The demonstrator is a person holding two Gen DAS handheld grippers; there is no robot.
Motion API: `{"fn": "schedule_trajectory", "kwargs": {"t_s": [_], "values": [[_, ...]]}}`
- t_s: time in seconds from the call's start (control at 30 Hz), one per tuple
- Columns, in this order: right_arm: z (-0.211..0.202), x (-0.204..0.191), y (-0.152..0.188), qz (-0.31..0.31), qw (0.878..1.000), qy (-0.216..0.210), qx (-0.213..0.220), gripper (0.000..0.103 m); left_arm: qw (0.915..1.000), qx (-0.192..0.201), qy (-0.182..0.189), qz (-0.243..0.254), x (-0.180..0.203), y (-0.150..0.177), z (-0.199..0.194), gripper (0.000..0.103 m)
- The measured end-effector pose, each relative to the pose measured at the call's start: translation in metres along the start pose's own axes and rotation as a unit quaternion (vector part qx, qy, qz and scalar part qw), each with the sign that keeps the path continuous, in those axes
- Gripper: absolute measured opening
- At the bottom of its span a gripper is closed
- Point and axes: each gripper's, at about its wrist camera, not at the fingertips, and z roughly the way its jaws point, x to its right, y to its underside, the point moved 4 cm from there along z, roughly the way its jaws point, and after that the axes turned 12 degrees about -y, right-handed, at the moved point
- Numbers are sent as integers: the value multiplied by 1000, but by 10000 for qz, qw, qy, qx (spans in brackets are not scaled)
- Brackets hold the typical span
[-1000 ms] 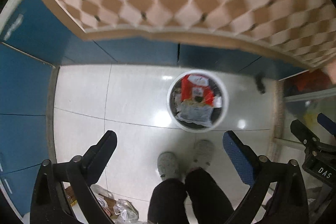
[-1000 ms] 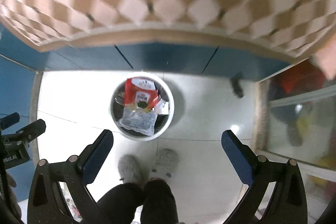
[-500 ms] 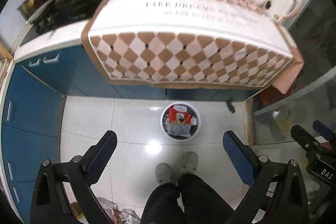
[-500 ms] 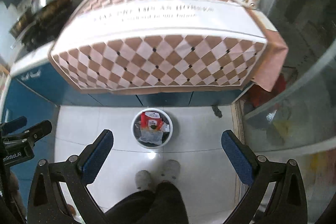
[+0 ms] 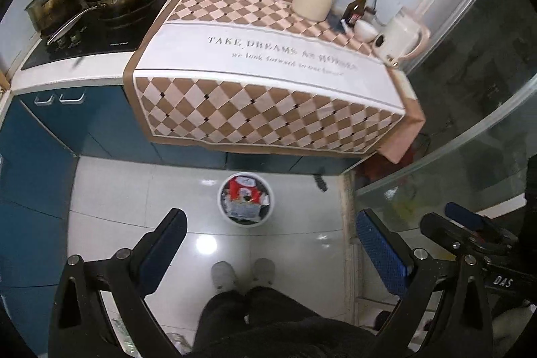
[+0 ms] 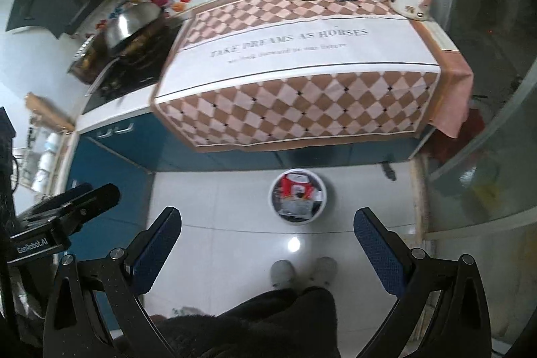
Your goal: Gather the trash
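Your left gripper (image 5: 268,244) and right gripper (image 6: 266,239) both hang high with fingers spread and nothing between them, looking down at the white bin (image 5: 245,197) on the floor (image 5: 134,190) just in front of the blue cabinets (image 5: 50,136), with a red packet (image 5: 244,189) and a clear wrapper (image 5: 242,209) inside it. The patterned counter (image 5: 268,62) shows no loose rubbish that I can make out, so scan it and the floor slowly before committing. Then approach any piece from directly above, fingers wide, one on each side of it.
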Motion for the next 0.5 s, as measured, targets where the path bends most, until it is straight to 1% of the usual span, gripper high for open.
{"fn": "schedule_trajectory", "kwargs": {"t_s": [0.07, 0.2, 0.37, 0.5], "values": [[-8, -5, -1, -94, 9999, -46, 14, 103, 10000, 68, 35, 16, 3, 1, -6, 103], [-15, -8, -1, -149, 9998, -118, 15, 103, 9999, 81, 114, 7, 4, 5, -11, 103], [-19, -10, 0, -185, 9996, -197, -25, 103, 9997, -12, 192, -151, -1, 11, -13, 103], [-18, -10, 2, -166, 9995, -259, -84, 103, 9996, -60, 211, -159, -1, 14, -14, 103]]}}
